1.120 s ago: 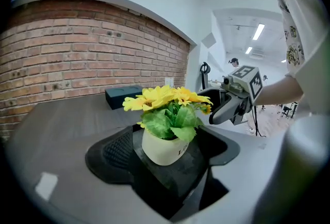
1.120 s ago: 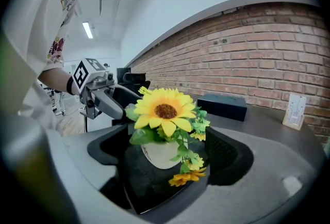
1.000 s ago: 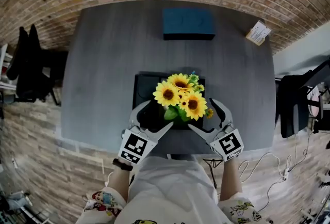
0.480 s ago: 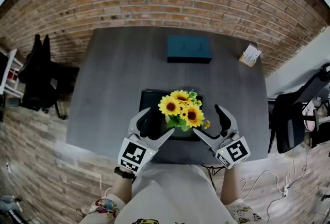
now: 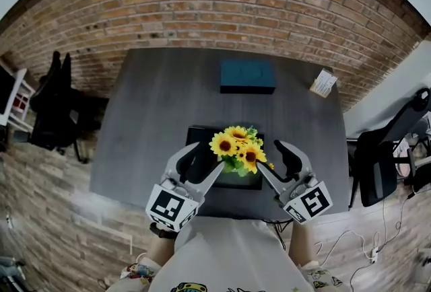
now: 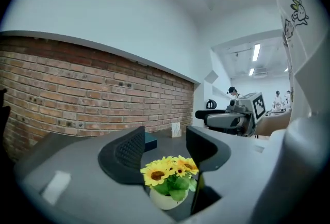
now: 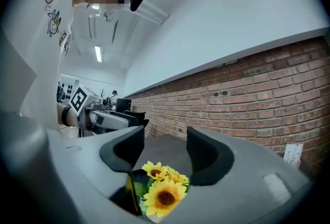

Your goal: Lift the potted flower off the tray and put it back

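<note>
The potted flower [image 5: 237, 148], yellow sunflowers in a white pot [image 6: 164, 198], stands on the black tray [image 5: 195, 138] near the table's front edge. My left gripper [image 5: 201, 161] hovers at its left and my right gripper [image 5: 276, 161] at its right, both raised above the table and apart from the plant. Their jaws have just been closing partway, and nothing is between them. In the left gripper view the flower [image 6: 169, 169] shows beyond and below the left gripper [image 6: 166, 148]. The right gripper view shows the blooms [image 7: 164, 190] below the right gripper [image 7: 165, 149].
A teal box [image 5: 247, 75] lies at the table's far side and a small card box [image 5: 323, 83] at the far right corner. Dark chairs stand left [image 5: 57, 109] and right [image 5: 384, 163] of the grey table [image 5: 148, 122]. A brick wall runs behind.
Both grippers have risen from beside the pot and their jaws have narrowed. The flower stays on the tray. The head view has tilted up, showing more wall.
</note>
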A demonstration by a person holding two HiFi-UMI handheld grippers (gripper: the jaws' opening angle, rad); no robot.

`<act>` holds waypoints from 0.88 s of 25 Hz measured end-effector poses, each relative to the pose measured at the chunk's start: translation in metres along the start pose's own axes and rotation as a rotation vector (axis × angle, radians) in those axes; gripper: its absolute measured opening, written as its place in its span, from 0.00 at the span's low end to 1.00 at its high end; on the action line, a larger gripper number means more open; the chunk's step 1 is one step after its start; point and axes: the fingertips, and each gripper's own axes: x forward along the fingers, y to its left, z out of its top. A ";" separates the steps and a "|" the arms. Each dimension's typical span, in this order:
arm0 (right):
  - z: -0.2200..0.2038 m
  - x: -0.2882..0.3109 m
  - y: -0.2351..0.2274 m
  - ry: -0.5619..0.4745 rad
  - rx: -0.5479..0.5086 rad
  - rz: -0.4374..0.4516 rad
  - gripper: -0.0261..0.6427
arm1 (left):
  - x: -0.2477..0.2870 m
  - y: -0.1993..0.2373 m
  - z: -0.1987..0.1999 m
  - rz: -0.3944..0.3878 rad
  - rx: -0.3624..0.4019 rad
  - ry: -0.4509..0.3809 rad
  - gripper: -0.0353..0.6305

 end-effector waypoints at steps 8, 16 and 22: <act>0.003 -0.010 -0.009 -0.041 0.041 -0.098 0.23 | 0.000 -0.002 0.001 -0.001 -0.035 -0.002 0.30; -0.004 -0.019 -0.020 -0.044 0.072 -0.165 0.09 | 0.002 0.000 -0.008 -0.001 -0.044 0.016 0.13; -0.009 -0.021 -0.026 -0.043 0.106 -0.191 0.04 | 0.003 0.004 -0.014 0.004 -0.056 0.027 0.07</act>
